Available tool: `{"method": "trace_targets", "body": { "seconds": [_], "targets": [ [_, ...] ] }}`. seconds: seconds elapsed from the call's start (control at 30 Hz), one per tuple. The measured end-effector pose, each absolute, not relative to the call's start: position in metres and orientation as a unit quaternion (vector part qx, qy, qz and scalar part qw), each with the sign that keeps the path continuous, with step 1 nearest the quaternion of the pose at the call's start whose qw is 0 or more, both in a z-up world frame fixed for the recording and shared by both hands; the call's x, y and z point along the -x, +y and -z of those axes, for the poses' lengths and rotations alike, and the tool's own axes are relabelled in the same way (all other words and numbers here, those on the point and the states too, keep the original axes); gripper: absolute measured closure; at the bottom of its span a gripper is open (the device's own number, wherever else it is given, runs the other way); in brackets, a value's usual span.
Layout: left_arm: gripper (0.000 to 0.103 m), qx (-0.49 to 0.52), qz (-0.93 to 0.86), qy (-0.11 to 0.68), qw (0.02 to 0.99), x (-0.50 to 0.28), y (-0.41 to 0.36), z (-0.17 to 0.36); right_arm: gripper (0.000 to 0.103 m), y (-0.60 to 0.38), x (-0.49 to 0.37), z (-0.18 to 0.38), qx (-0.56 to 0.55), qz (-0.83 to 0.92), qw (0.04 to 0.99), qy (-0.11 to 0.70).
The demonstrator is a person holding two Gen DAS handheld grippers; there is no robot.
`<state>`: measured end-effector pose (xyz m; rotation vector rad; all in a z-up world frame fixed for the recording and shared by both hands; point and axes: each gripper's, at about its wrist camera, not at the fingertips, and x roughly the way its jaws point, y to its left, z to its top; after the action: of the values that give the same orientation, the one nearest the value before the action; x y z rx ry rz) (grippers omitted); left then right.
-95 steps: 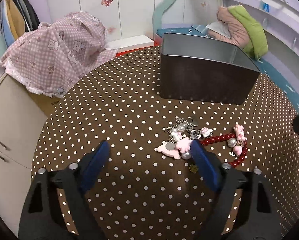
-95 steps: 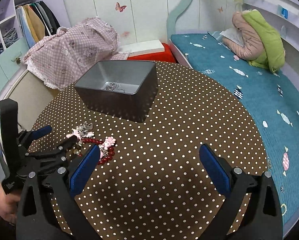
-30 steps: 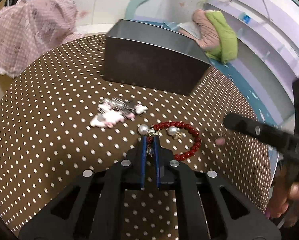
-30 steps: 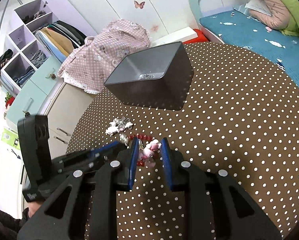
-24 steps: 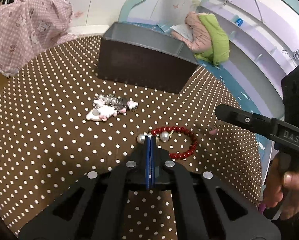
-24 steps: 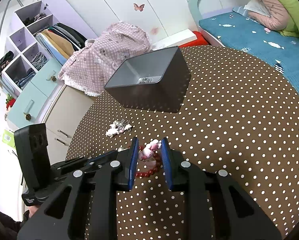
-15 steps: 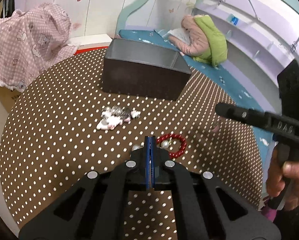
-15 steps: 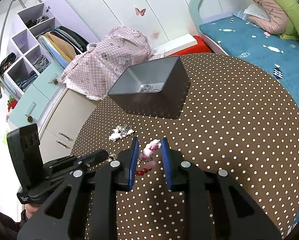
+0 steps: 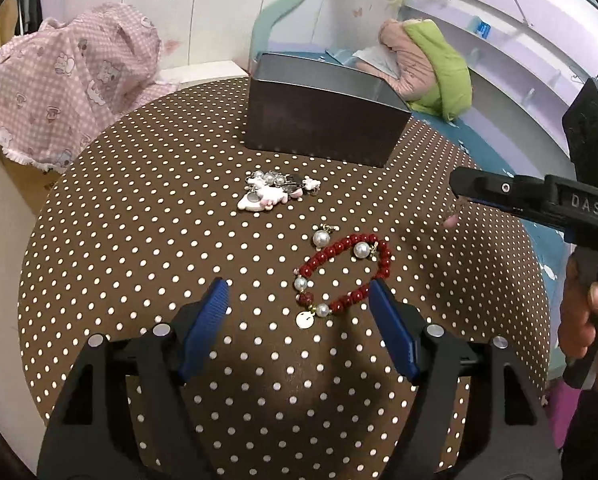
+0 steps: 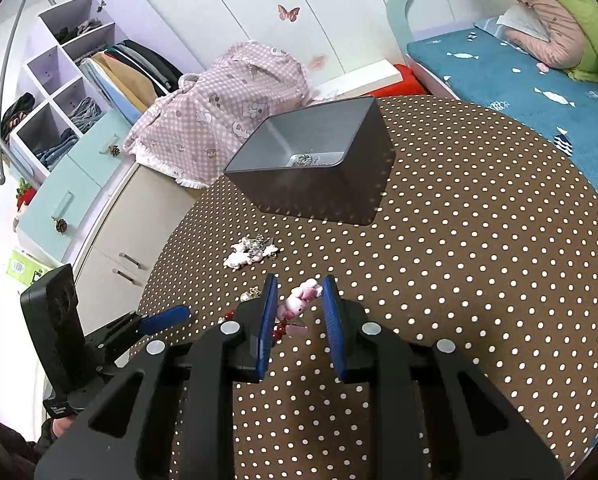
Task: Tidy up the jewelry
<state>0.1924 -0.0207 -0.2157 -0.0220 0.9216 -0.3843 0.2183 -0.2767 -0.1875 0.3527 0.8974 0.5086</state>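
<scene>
Left wrist view: left gripper spread wide, empty, above the red bead bracelet lying on the dotted tablecloth.
Right gripper is clamped on a pink charm; ahead of it lie a charm cluster and the grey box beyond.

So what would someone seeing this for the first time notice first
Probably the red bead bracelet with pearls, lying on the polka-dot tablecloth between the open left gripper fingers. Behind it sit a cluster of pink charms and the dark metal box.
</scene>
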Motion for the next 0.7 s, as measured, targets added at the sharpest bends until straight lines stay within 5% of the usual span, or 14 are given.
{"method": "trace_targets", "body": {
  "seconds": [0.07,0.23,0.7],
  "targets": [
    [0.033,-0.007,0.176,0.446,0.878,-0.198,-0.026,0.220,0.082,-0.274,-0.218,0.187,-0.165,-0.243,0.855,0.427],
    [0.094,-0.035,0.193,0.456,0.868,-0.205,-0.041,0.225,0.082,-0.272,-0.218,0.184,-0.163,-0.242,0.857,0.425],
    [0.095,-0.015,0.221,0.380,0.898,-0.195,-0.024,0.145,0.082,-0.260,-0.220,0.150,-0.131,-0.252,0.874,0.394]
  ]
}}
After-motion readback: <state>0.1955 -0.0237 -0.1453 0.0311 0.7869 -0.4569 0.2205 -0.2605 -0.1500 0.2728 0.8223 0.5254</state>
